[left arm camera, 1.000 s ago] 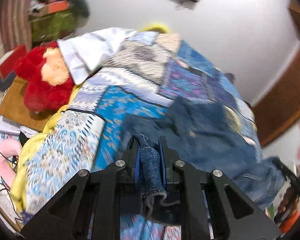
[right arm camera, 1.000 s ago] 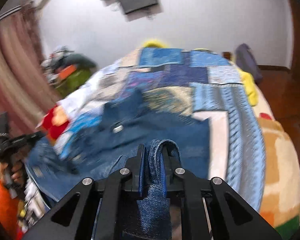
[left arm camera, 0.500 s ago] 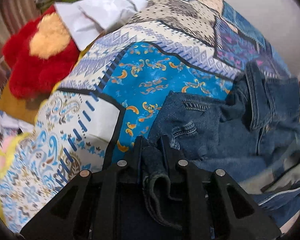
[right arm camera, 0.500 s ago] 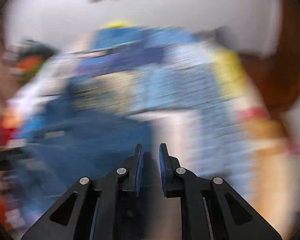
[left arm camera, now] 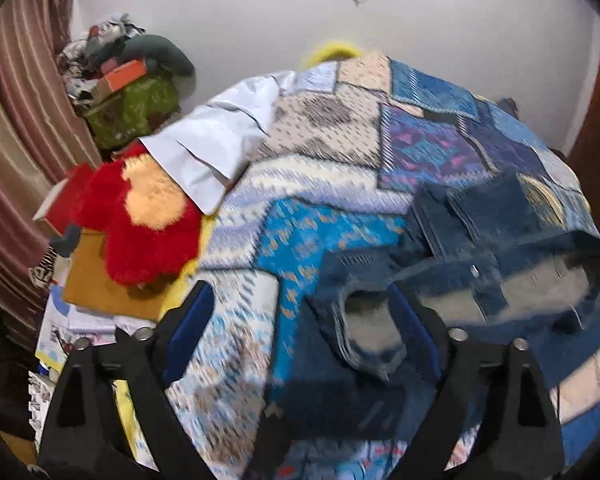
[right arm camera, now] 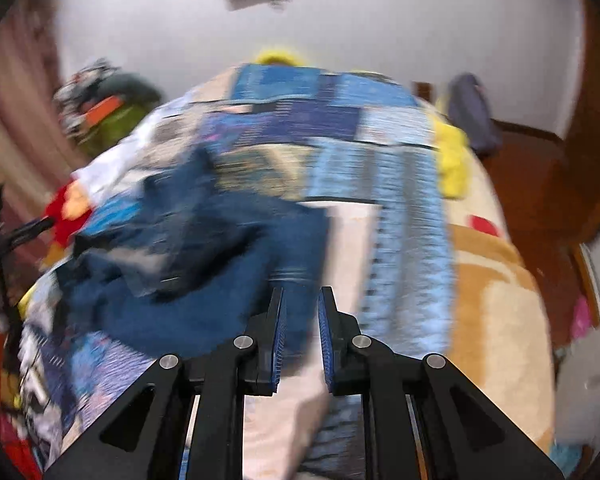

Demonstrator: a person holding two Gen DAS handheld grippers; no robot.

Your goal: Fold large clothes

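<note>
The denim jacket [left arm camera: 480,248] lies crumpled on the patchwork bedspread [left arm camera: 332,152] of the bed. The left hand-held gripper [left arm camera: 300,312] has just been opening — wide now, a cuff lying loose between its jaws. The right hand-held gripper [right arm camera: 300,308] is narrow, gripping nothing.

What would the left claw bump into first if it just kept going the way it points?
Most likely the denim garment and the patchwork bedspread beneath it. The left claw, whose jaws have just been opening, stands wide with a denim cuff lying loose between them. Blur makes the depth uncertain.
</note>
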